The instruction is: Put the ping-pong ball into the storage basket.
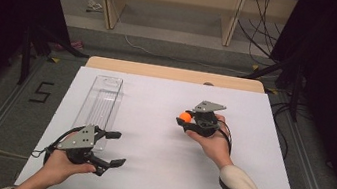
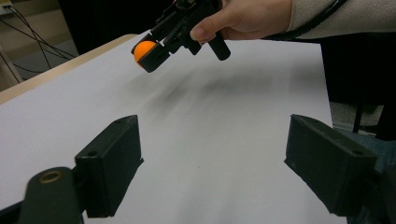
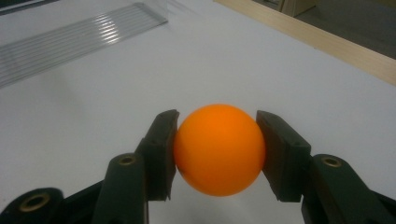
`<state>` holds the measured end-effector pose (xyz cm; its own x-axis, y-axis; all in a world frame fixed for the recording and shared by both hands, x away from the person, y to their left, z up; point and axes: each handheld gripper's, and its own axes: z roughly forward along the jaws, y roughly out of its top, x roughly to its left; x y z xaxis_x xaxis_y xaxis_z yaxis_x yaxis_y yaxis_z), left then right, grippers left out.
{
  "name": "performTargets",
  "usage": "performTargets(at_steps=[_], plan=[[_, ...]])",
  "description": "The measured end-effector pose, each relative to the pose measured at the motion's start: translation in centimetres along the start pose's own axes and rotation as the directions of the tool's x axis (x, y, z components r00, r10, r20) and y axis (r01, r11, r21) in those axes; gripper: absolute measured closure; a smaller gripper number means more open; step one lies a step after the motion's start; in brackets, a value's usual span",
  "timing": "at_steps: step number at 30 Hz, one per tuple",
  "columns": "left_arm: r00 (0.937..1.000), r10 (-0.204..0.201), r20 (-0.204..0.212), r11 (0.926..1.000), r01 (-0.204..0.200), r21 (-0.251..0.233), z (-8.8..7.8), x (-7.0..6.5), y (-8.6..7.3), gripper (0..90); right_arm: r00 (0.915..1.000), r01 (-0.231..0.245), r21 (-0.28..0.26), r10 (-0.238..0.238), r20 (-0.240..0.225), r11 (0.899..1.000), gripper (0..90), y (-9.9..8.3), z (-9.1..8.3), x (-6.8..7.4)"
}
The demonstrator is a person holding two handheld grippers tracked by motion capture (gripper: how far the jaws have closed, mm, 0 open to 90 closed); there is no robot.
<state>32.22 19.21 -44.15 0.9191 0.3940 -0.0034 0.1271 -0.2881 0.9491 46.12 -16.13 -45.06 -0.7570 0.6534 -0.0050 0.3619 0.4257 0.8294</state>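
Observation:
An orange ball (image 3: 218,148) sits squeezed between the two black pads of my right gripper (image 3: 217,154), which is shut on it. From above, that ball (image 1: 185,116) hangs a little over the white table sheet, right of centre, with the right gripper (image 1: 185,119) pointing left. The left gripper view catches the same ball (image 2: 143,50) at top left, lifted off the sheet. My left gripper (image 1: 115,148) rests near the front left edge with its jaws wide apart and nothing between them; its pads (image 2: 112,158) frame bare sheet.
A clear ribbed plastic tray (image 1: 101,102) lies lengthwise at the left of the white sheet (image 1: 158,148), just beyond my left gripper; it also appears as a tray (image 3: 70,37) at top left. The wooden table edge (image 1: 174,73) runs along the back. Dark stands and cables flank the table.

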Motion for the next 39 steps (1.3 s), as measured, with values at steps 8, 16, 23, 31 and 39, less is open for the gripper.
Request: performTargets(at_steps=[8,16,23,31,39], plan=[[1.0000,0.001,0.002,1.0000,-0.001,0.001,0.0,0.0,0.0,17.8,0.9999,0.005,-0.011,-0.005,-0.011,1.000,51.3,0.4,0.0,0.4],[1.0000,0.002,0.003,1.0000,-0.002,0.001,0.0,0.0,0.0,17.8,0.9996,0.013,-0.026,-0.014,-0.024,1.000,51.3,1.0,0.1,1.0],[1.0000,0.003,0.004,1.0000,-0.003,0.003,0.0,0.0,0.0,17.8,0.9993,0.020,-0.032,-0.021,-0.032,0.999,51.3,1.3,0.2,1.3],[1.0000,0.003,0.003,1.0000,-0.003,0.003,0.0,-0.1,0.0,17.8,0.9990,0.024,-0.039,-0.026,-0.036,0.999,51.3,1.7,0.3,1.7],[1.0000,0.004,0.004,1.0000,-0.004,0.003,0.0,0.0,0.0,17.8,0.9987,0.027,-0.045,-0.029,-0.043,0.999,51.3,2.1,0.5,2.0]])
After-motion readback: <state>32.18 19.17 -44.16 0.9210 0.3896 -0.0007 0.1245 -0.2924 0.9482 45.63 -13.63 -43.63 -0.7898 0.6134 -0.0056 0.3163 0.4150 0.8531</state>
